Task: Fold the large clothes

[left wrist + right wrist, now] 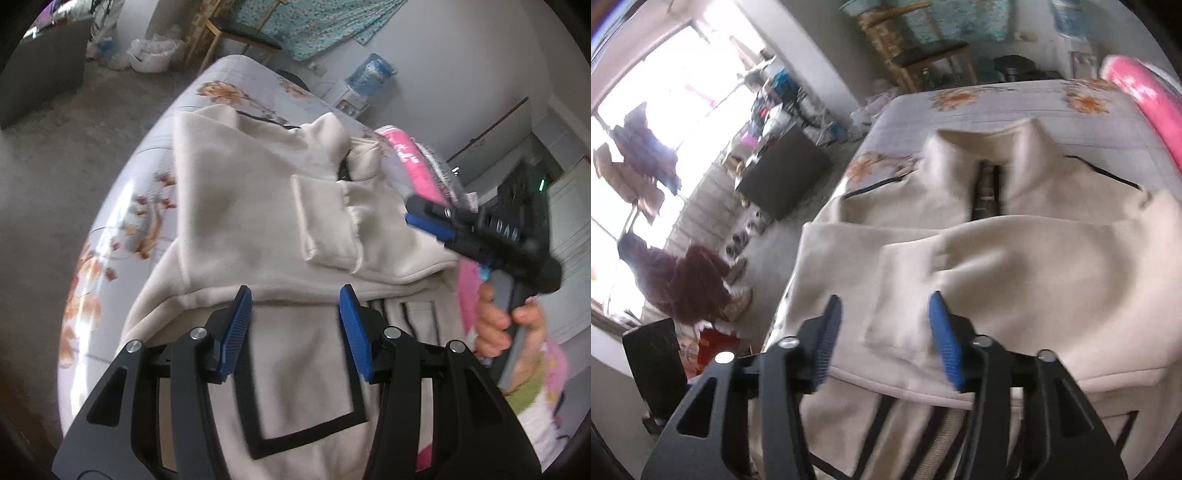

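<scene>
A cream jacket [240,192] with black trim lies on a bed, collar [990,147] at the far end and both sleeves folded across its front. My left gripper [295,325] hovers open just above the jacket's lower part, with only flat cloth below its blue pads [236,328]. My right gripper [884,314] is open too, over a folded sleeve cuff [905,295]. In the left wrist view the right gripper [419,212] sits at the jacket's right edge, held by a hand [498,314].
The bed [147,177] has a pale floral sheet [997,107]. A pink pillow [417,158] lies along its right side. Past the bed stand a wooden chair [931,55] and a water dispenser [369,74]. A dark cabinet [783,173] stands on the floor to the left.
</scene>
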Demonstrator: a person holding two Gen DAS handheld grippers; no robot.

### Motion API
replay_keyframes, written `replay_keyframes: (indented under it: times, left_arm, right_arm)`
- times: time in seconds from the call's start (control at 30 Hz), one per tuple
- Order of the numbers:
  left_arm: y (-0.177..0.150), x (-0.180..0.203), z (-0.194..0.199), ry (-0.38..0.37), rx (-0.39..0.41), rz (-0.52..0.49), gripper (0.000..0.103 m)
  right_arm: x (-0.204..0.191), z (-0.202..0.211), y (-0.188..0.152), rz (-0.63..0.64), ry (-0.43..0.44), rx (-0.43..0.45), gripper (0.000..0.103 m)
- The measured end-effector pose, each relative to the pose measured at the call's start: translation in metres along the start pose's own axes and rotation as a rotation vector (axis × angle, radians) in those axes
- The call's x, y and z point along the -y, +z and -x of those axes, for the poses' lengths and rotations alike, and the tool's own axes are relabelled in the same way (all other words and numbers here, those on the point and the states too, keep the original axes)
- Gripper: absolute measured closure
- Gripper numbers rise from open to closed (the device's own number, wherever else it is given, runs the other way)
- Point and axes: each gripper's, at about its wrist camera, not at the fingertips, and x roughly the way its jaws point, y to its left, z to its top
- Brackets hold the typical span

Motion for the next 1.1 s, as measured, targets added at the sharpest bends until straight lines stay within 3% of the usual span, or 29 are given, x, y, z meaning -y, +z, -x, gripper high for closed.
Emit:
replay_keyframes:
  times: [0.17, 0.27, 0.37, 0.4, 0.53, 0.57, 0.67, 0.83, 0.97, 1.1]
  left_arm:
    - [0.030, 0.014, -0.030, 0.005, -0.032, 0.004, 0.056]
    - [0.052, 0.022, -0.069, 0.037, -0.085, -0.005, 0.056]
    - [0.069, 0.025, -0.111, 0.079, -0.136, 0.009, 0.056]
    - [0.073, 0.029, -0.124, 0.123, -0.147, -0.008, 0.057]
    - [0.073, 0.053, -0.142, 0.261, -0.118, -0.139, 0.085]
    - [0.071, 0.059, -0.143, 0.288, -0.103, -0.173, 0.099]
    - [0.069, 0.064, -0.130, 0.221, -0.070, -0.164, 0.099]
    - [0.083, 0.070, -0.049, 0.102, 0.100, -0.127, 0.100]
    - [0.088, 0.054, -0.015, 0.131, 0.144, -0.087, 0.100]
    - [0.070, 0.020, -0.046, 0.272, 0.028, -0.058, 0.099]
  right_arm:
    - [0.078, 0.057, 0.002, -0.095, -0.096, 0.093, 0.044]
    - [0.135, 0.099, -0.002, -0.162, -0.185, 0.172, 0.043]
    - [0.174, 0.119, -0.007, -0.238, -0.220, 0.207, 0.043]
    - [0.189, 0.124, -0.010, -0.263, -0.237, 0.210, 0.043]
    - [0.217, 0.125, -0.021, -0.270, -0.288, 0.196, 0.043]
    - [0.222, 0.123, -0.022, -0.260, -0.306, 0.190, 0.043]
    - [0.227, 0.119, -0.024, -0.239, -0.325, 0.179, 0.043]
    - [0.216, 0.117, -0.023, -0.174, -0.351, 0.176, 0.043]
    - [0.206, 0.114, -0.021, -0.110, -0.382, 0.172, 0.043]
    - [0.208, 0.102, -0.020, -0.090, -0.413, 0.143, 0.043]
